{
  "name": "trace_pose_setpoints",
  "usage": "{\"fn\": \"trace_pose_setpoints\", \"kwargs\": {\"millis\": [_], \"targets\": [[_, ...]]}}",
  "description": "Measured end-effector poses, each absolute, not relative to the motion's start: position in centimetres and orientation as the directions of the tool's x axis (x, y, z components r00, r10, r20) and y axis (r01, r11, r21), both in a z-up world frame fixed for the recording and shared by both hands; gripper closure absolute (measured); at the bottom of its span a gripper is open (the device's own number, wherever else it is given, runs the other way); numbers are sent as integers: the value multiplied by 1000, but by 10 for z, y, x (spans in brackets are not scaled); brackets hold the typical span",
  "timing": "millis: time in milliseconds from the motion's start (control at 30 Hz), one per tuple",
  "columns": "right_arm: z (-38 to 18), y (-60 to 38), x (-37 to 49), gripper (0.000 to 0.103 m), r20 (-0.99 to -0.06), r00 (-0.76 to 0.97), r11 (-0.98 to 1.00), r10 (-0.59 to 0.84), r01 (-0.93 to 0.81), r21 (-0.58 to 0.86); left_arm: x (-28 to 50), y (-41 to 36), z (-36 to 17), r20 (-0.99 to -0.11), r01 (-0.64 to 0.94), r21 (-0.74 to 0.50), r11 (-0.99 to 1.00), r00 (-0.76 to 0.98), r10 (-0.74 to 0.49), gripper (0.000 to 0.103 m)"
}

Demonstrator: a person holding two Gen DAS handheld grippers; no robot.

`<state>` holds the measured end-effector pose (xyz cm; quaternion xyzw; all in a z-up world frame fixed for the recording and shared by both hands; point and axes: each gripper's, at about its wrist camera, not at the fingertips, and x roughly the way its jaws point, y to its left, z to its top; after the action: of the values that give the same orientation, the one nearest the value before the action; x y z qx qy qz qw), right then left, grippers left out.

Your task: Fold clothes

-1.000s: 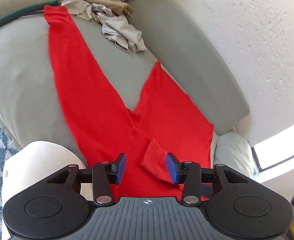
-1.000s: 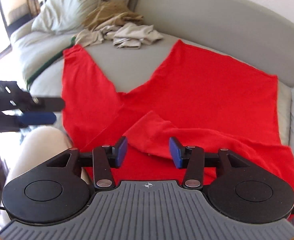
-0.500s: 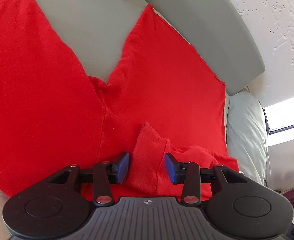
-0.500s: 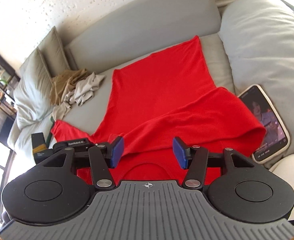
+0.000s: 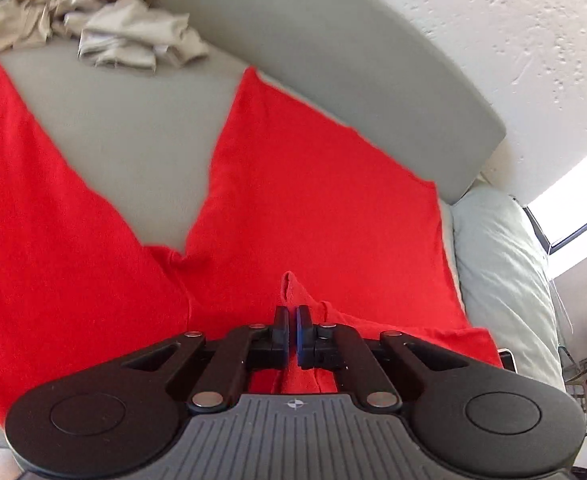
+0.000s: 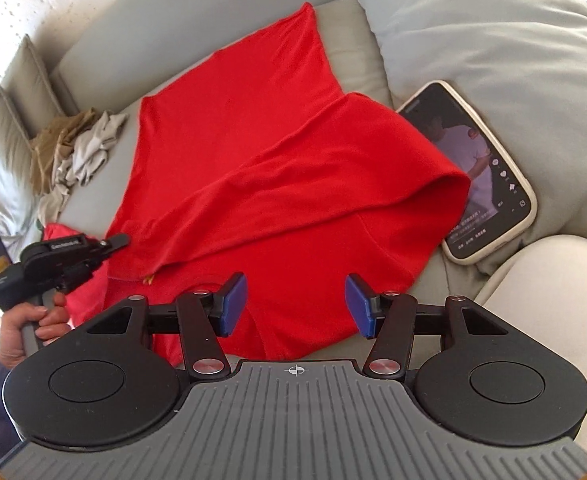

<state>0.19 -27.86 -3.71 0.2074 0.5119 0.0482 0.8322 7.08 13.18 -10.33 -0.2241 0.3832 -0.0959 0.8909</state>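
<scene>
A red garment (image 5: 313,208) lies spread on the grey sofa seat (image 5: 133,132), two long parts running away from me in a V. My left gripper (image 5: 292,318) is shut on a raised fold of its near edge, and red cloth pokes up between the pads. From the right wrist, the same red garment (image 6: 253,140) shows a folded-over flap across its middle. My right gripper (image 6: 296,304) hovers open over the near part, nothing between its blue pads (image 6: 235,304). The left gripper (image 6: 73,252) appears at that view's left edge, held by a hand (image 6: 33,320).
A crumpled pile of beige and tan clothes (image 5: 125,36) lies at the far end of the seat. A phone (image 6: 481,176) with a lit screen rests against a grey cushion (image 6: 493,20), right beside the garment. The sofa backrest (image 5: 333,48) runs behind. A pale knee (image 6: 553,276) sits at right.
My left gripper has shut on the raised red fold that stood between its open jaws. The right gripper swung toward the phone side, came closer to the cloth and opened a little wider.
</scene>
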Motion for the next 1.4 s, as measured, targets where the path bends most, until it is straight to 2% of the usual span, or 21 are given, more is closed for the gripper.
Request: {"fn": "trace_pose_setpoints", "kwargs": {"millis": [100,400,500,700,767,867,900,933,1033,1100,1200,1367,1400], "targets": [[-41,-283,1,46,-838,463,904,290,154,399,52,127,-87,-595,50,-386,921,749,-290,102],[-48,-285,2,46,-845,447,898,292,176,403,42,157,-96,-683,-103,-428,898,688,-247,102],[-48,-286,2,46,-848,447,901,286,175,396,44,168,-97,-697,-134,-462,877,666,-266,102],[-51,-292,2,46,-841,458,890,286,198,410,64,168,-119,-777,-144,-365,920,592,-216,102],[-50,-296,0,46,-834,471,885,289,202,420,66,169,-123,-787,-156,-362,919,580,-211,98],[-47,-311,-8,44,-796,524,860,304,208,466,57,167,-113,-795,-194,-329,924,585,-160,85],[-46,-317,-10,44,-774,550,845,314,209,492,52,167,-108,-798,-214,-311,926,588,-132,76],[-46,-324,-13,44,-749,576,825,327,212,523,45,165,-103,-798,-233,-294,927,594,-104,74],[-51,-343,-19,44,-672,641,751,371,218,623,28,154,-89,-770,-224,-290,931,632,-88,79],[-61,-352,-20,39,-634,667,694,391,240,679,22,142,-82,-749,-192,-295,936,655,-101,84],[-79,-362,-18,36,-597,692,609,406,282,741,26,119,-77,-728,-125,-285,950,673,-130,84],[-102,-367,-6,35,-539,723,552,432,260,792,55,103,-102,-772,-90,-238,967,621,-133,86],[-104,-366,-3,34,-530,733,555,426,251,793,60,105,-108,-784,-100,-238,966,607,-131,94]]}}
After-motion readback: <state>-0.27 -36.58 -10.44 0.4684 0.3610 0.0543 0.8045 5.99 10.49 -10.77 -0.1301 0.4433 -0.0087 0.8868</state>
